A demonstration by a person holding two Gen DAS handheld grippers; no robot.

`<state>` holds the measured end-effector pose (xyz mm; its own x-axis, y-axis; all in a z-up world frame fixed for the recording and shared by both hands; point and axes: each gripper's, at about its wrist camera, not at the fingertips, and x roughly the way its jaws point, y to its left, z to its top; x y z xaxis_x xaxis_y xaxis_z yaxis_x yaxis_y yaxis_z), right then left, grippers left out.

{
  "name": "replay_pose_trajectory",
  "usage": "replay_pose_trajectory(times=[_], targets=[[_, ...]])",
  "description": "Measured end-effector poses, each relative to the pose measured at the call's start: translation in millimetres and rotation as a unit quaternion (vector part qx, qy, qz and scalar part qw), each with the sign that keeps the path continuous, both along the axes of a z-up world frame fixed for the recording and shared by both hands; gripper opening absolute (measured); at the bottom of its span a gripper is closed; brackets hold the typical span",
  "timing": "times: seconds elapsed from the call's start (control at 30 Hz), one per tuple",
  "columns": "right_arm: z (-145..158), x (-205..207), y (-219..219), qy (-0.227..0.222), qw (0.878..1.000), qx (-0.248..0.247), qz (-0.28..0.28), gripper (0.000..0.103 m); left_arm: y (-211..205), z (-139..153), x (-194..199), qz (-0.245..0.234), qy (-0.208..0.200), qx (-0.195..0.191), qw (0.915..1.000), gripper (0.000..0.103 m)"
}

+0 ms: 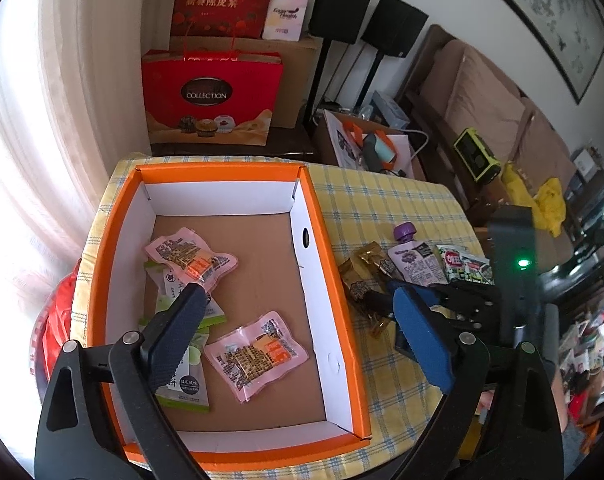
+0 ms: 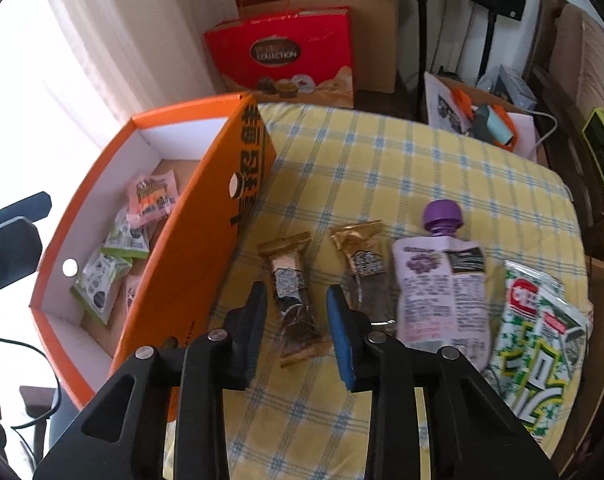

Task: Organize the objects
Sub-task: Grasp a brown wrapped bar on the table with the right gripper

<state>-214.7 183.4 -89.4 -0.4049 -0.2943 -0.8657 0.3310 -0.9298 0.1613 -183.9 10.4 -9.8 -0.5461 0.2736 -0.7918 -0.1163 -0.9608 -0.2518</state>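
On the checked tablecloth (image 2: pixel 381 168): orange box (image 1: pixel 333 240), open-topped, holding two pink packets (image 1: pixel 190 260) and green-white packets (image 1: pixel 188 376). Beside it, outside: green snack bags (image 2: pixel 541 344), purple-capped pouch (image 2: pixel 441 292), two gold-wrapped bars (image 2: pixel 294 300). Left gripper (image 1: pixel 298 312) spread wide above the box; right gripper (image 2: pixel 296 300) spread astride one bar.

"COLLECTION" on red gift bag (image 1: pixel 212 96), Chinese lettering on orange box (image 2: pixel 246 156)

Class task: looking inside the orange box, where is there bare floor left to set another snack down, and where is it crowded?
Inside the orange box, bare brown floor runs along the far wall and down the right-hand wall. The left side is crowded: pink packets overlap green packets, with another pink packet near the front.
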Motion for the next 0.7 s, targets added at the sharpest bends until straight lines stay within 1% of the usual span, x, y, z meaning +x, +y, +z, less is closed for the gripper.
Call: replay_pose_trajectory(times=[0.33, 0.5, 0.53, 0.57, 0.6, 0.7], targets=[[-19, -7, -13, -0.005, 1.000, 0.015, 0.009, 0.030, -1, -3, -3, -0.001, -0.004, 0.001, 1.0000, 0.093], [-29, -11, -14, -0.013, 1.000, 0.015, 0.007, 0.030, 1, -4, -3, -0.003, -0.007, 0.004, 1.0000, 0.093], [-30, -11, -14, -0.012, 1.000, 0.015, 0.005, 0.030, 1, -4, -3, -0.003, -0.008, 0.005, 1.0000, 0.093], [-31, -11, -14, -0.011, 1.000, 0.015, 0.004, 0.026, 1, -4, -3, -0.003, -0.009, 0.005, 0.9999, 0.093], [-30, -11, -14, -0.009, 1.000, 0.013, 0.001, 0.024, 2, -4, -3, -0.004, -0.009, 0.006, 0.9999, 0.093], [-29, -11, -9, -0.015, 1.000, -0.002, -0.008, 0.023, 3, -2, -3, -0.004, -0.009, 0.006, 0.9999, 0.093]])
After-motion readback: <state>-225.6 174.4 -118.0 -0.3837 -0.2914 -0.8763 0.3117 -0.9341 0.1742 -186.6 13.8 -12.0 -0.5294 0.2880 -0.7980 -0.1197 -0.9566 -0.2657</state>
